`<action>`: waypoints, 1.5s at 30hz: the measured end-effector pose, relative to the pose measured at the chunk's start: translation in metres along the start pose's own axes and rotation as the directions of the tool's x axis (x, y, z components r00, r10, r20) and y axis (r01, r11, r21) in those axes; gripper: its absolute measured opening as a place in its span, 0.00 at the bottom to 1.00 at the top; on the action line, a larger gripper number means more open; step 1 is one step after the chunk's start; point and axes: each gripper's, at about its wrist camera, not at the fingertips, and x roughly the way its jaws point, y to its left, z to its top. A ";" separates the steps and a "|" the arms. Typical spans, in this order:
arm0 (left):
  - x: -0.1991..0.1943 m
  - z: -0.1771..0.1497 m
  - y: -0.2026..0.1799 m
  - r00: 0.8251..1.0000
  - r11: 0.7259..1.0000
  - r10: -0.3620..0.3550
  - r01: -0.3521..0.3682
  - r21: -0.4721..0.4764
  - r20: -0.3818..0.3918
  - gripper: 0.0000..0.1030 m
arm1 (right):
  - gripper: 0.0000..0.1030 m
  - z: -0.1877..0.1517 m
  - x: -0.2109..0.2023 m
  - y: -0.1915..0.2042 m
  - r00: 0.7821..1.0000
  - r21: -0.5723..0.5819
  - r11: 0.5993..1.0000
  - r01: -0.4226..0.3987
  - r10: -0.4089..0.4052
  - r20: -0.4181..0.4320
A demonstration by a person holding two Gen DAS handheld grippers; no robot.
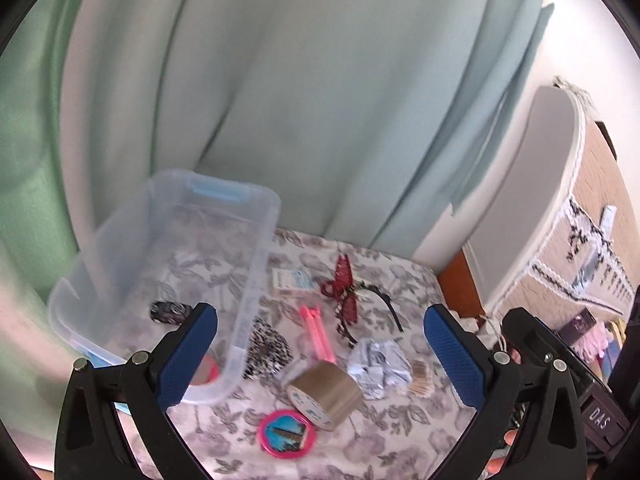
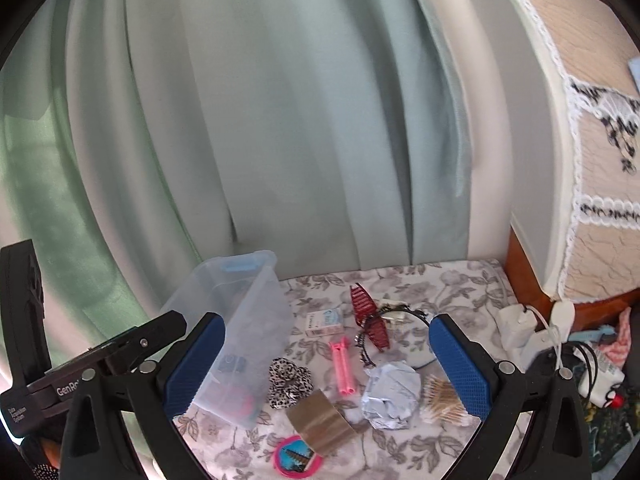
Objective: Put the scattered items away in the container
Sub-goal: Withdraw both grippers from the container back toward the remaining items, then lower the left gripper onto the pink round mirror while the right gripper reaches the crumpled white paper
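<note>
clear plastic container [image 1: 256,264] holds few items; brown tape roll [image 1: 325,396] lies outside; both grippers [image 1: 320,354] [image 2: 326,364] gape empty.

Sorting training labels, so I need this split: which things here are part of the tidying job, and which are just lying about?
Job: clear container; tape roll; pink round item; pink clips; leopard scrunchie; red hair claw; headband; crumpled foil; cotton swabs; small box.

Lying about: curtain; charger.
</note>
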 end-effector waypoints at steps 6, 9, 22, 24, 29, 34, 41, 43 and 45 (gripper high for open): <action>0.012 -0.019 -0.014 0.999 0.998 -0.030 0.033 0.059 -0.041 1.00 | 1.00 -0.016 0.001 -0.043 0.998 0.078 0.996 0.049 -0.046 -0.044; 0.022 -0.028 -0.022 0.996 0.994 -0.048 0.055 0.090 -0.081 1.00 | 1.00 -0.027 0.004 -0.062 0.995 0.109 0.992 0.057 -0.048 -0.084; 0.085 -0.108 -0.045 0.923 0.965 0.127 -0.030 0.261 -0.364 1.00 | 1.00 -0.078 0.025 -0.124 0.966 0.241 0.964 0.116 -0.053 -0.253; 0.093 -0.117 -0.040 0.904 0.972 0.120 -0.023 0.235 -0.409 1.00 | 1.00 -0.083 0.028 -0.127 0.963 0.251 0.961 0.115 -0.046 -0.266; 0.113 -0.135 -0.021 0.848 0.978 0.175 -0.089 0.191 -0.501 1.00 | 1.00 -0.094 0.040 -0.129 0.951 0.262 0.958 0.115 -0.030 -0.308; 0.127 -0.150 -0.001 0.806 0.981 0.194 -0.142 0.135 -0.560 1.00 | 1.00 -0.104 0.052 -0.125 0.935 0.250 0.962 0.115 -0.019 -0.354; 0.139 -0.160 0.008 0.801 0.966 0.257 -0.195 0.170 -0.541 0.92 | 1.00 -0.114 0.071 -0.109 0.912 0.203 0.975 0.087 0.004 -0.411; 0.142 -0.164 0.009 0.799 0.964 0.265 -0.203 0.173 -0.539 0.92 | 1.00 -0.117 0.077 -0.105 0.905 0.194 0.978 0.080 0.010 -0.424; 0.143 -0.166 0.010 0.798 0.958 0.284 -0.217 0.186 -0.531 0.92 | 0.98 -0.117 0.081 -0.102 0.901 0.182 0.980 0.077 0.010 -0.433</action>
